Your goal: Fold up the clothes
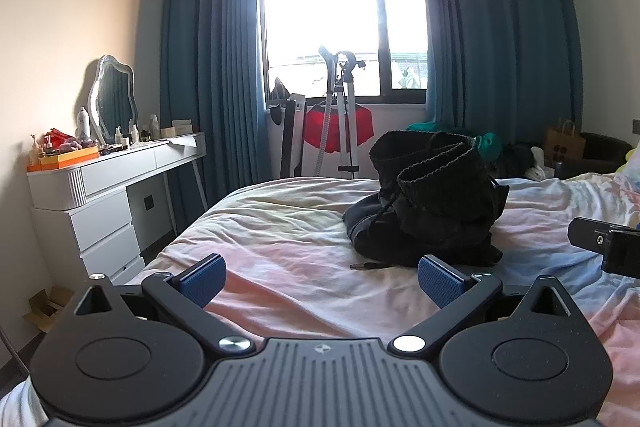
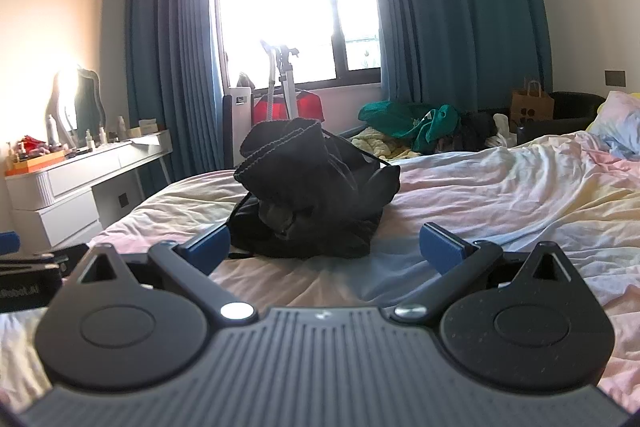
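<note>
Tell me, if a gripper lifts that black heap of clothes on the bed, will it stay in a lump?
Probably not. The black clothes look soft and crumpled, so they would likely droop and unfold. The drawstring trailing onto the bed would probably dangle. It looks bulky, perhaps fairly heavy.

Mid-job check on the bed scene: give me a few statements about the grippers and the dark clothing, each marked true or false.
1. The left gripper is open and holds nothing. True.
2. The right gripper is clamped on the dark garment. False: its jaws are spread, and the garment lies ahead of them untouched.
3. The dark garment is crumpled in a heap on the bed. True.
4. The garment is already folded flat. False: it is bunched up, with a ribbed cuff standing high.
5. A drawstring end lies on the sheet in front of the heap. True.
6. The curtains are drawn shut over the window. False: they hang to the sides, and the window is bright.
</note>
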A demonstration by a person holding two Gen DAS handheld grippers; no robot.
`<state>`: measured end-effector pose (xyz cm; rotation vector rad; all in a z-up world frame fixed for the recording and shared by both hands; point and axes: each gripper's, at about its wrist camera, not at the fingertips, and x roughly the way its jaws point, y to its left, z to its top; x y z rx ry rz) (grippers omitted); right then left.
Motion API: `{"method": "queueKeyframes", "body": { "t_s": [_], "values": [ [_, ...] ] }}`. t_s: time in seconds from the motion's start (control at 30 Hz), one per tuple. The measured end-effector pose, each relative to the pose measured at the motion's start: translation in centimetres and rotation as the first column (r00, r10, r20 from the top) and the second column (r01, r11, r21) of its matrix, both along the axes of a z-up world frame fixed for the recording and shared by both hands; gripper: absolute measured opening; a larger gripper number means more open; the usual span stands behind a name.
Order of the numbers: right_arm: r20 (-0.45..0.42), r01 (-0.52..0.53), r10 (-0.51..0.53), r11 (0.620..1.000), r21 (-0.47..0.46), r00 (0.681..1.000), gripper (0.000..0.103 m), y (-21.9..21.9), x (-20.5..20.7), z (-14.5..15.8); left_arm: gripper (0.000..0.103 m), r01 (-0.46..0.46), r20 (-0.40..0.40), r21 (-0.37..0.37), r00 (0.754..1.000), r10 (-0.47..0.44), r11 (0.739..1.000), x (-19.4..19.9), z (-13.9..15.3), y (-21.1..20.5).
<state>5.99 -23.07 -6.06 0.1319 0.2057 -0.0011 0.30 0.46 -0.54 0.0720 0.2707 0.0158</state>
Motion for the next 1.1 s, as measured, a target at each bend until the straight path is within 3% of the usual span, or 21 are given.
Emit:
{"method": "queueKeyframes", "body": {
  "t_s": [0.4, 0.77, 0.97, 1.1],
  "values": [
    [0.016, -0.005, 0.004, 1.0, 0.028, 1.0, 0.103, -0.4, -0.5, 0.0, 0.103, 0.015, 0.01, -0.011, 1.0, -0.015, 1.0, -0.2, -0.1, 0.1],
    [0.055, -0.023, 0.017, 0.993, 0.113, 0.998, 0.103, -1.3, -0.7, 0.5, 0.103, 0.01, 0.055, -0.039, 0.998, -0.008, 0.999, -0.9, 0.8, 1.1],
    [0.087, -0.007, -0.008, 0.986, 0.169, 0.996, 0.103, -2.3, -0.5, 0.2, 0.103, 0.025, 0.056, 0.003, 0.998, -0.025, 1.0, 0.1, 2.6, 0.4],
    [0.032, -0.022, 0.016, 0.982, 0.189, 0.999, 0.103, -3.2, 0.3, -0.1, 0.103, 0.029, 0.062, 0.044, 0.998, -0.032, 0.999, 2.0, 4.0, -0.7]
  ]
}}
